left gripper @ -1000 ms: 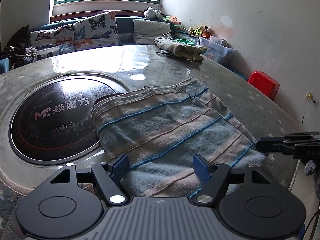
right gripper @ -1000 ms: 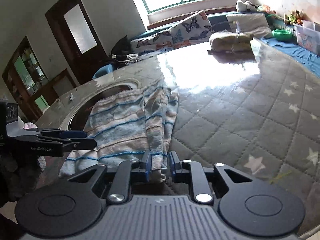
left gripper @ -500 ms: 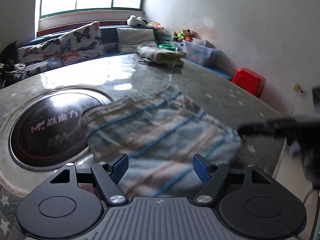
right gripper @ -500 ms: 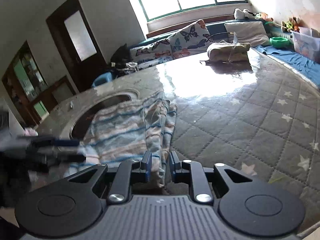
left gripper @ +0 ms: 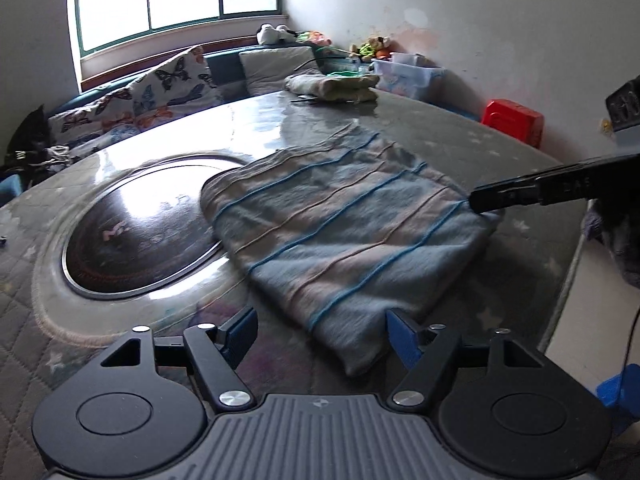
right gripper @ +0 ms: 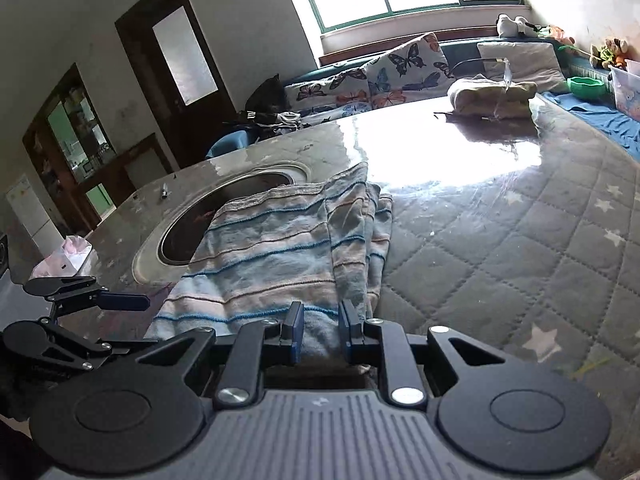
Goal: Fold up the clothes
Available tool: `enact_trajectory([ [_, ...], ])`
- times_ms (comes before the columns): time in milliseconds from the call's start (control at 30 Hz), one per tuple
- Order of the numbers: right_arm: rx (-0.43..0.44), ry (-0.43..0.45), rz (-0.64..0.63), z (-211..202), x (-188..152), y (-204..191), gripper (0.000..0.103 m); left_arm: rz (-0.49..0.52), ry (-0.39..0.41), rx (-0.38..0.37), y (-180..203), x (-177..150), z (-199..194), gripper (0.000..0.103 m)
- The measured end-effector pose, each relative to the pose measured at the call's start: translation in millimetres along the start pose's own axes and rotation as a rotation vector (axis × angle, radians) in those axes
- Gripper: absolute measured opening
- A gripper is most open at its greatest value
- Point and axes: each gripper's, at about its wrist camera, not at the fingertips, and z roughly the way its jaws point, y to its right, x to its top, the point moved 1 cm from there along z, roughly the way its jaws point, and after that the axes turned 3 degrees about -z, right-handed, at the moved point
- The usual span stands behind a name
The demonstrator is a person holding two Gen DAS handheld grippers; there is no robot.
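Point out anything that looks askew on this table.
The striped cloth lies slantwise, its far corner draped over the round inset plate. Along its right side the layers bunch unevenly rather than lining up.

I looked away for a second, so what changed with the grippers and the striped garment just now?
The right gripper opened its jaws part way, loosening its pinch on the striped garment, whose near edge still sits between them. The left gripper drew back, leaving the garment's corner beyond its tips, jaws wide open as before. The garment stayed folded on the table, and the folded pile did not move.
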Motion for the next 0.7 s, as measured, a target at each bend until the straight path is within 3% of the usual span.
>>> enact_trajectory([
  [233,0.013,-0.009,-0.007,1,0,-2,0.019,0.011,-0.004,0.017,-6,-5,-3,0.048],
  [367,0.003,-0.032,-0.012,3,-4,-3,0.020,-0.018,-0.010,0.060,-17,-6,-5,0.048],
  [533,0.000,-0.013,-0.009,-3,-6,-4,0.020,-0.021,0.022,0.057,-16,1,-16,0.049],
  [700,0.002,0.031,-0.048,-12,4,-13,0.020,-0.001,0.096,-0.015,-1,21,-24,0.048],
])
